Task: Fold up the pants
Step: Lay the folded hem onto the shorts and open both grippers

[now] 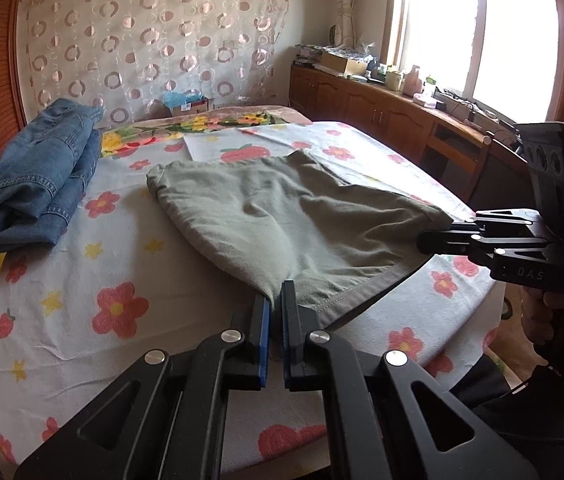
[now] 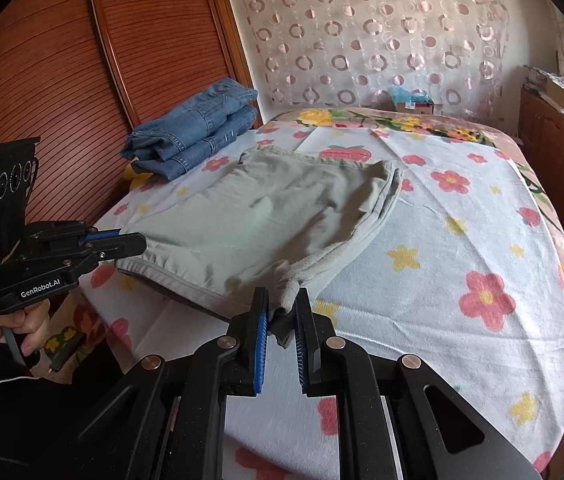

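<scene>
While the left wrist view is showing the grey-green cotton pants (image 1: 282, 216) lying on the flower-print white bed cover (image 1: 122, 280), the left gripper (image 1: 276, 300) is pinching the near hem corner, jaws together on the fabric. The right gripper (image 1: 438, 234) is entering from the right side, clamping the other near corner; a hand (image 1: 542, 316) is holding its grip. The garment is stretching away from both grippers toward the far end of the bed, long axis running approx. fwd from the hem. Folded blue denim jeans (image 1: 38, 184) are sitting well apart, on the left.

Right wrist view: the right gripper (image 2: 282, 304) is biting a bunched wad of the pants (image 2: 266, 216), jaws slightly apart around it. The left gripper (image 2: 130, 242) is clamping the opposite corner at frame left. Judgement: both corners are equally near their grippers, so the next fold is prob. carrying the held hem fwd along that axis toward the far edge.
</scene>
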